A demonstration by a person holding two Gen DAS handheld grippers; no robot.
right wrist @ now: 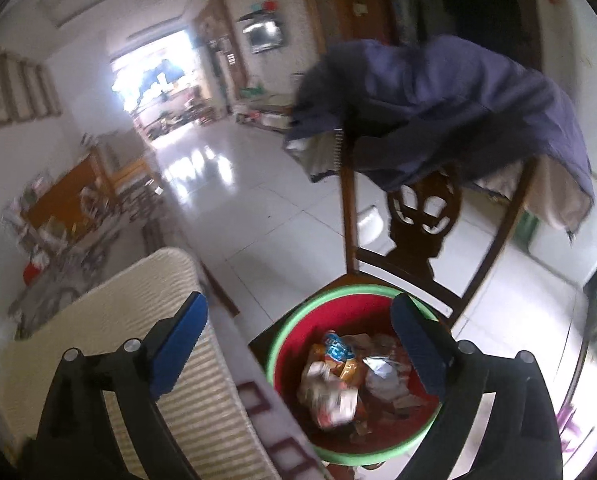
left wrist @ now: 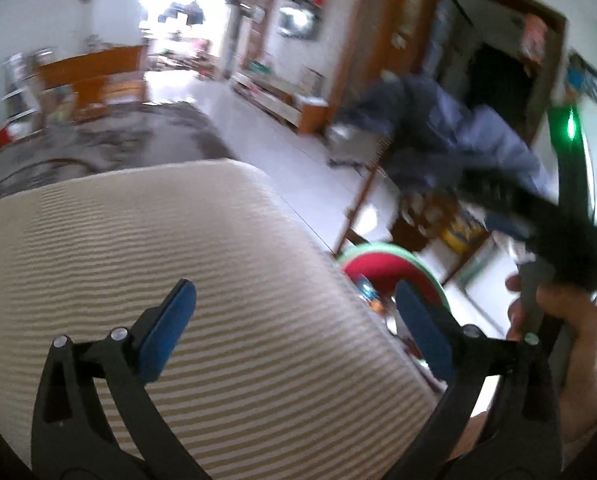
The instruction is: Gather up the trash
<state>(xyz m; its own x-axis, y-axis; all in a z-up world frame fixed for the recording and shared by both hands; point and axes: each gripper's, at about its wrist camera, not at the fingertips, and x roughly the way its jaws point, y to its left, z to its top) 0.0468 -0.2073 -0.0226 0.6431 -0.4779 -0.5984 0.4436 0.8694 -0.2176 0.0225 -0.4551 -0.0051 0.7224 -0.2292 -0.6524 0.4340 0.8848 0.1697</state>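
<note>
The trash lies in a red basin with a green rim, and the basin stands on the seat of a dark wooden chair. It is a loose heap of snack wrappers, crumpled foil and paper. Such things are probably very light, soft and easy to crush, and the glossy film may slip between flat pads. A good place to take hold seems to be a crumpled fold or a raised edge, not a flat smooth face. Nothing there looks fragile.

The right gripper hangs above the basin with its jaws spread wide and nothing between them. The left gripper is also spread and empty, over a pale ribbed cushion.

The right view looks down into the basin and shows the wrappers one by one, and also the blue jacket thrown over the chair back. The left view shows only a part of the basin edge beside the cushion, and the contents are mostly hidden and blurred. But it shows the person's right hand gripping the handle of the other tool, which the right view cannot show.
</note>
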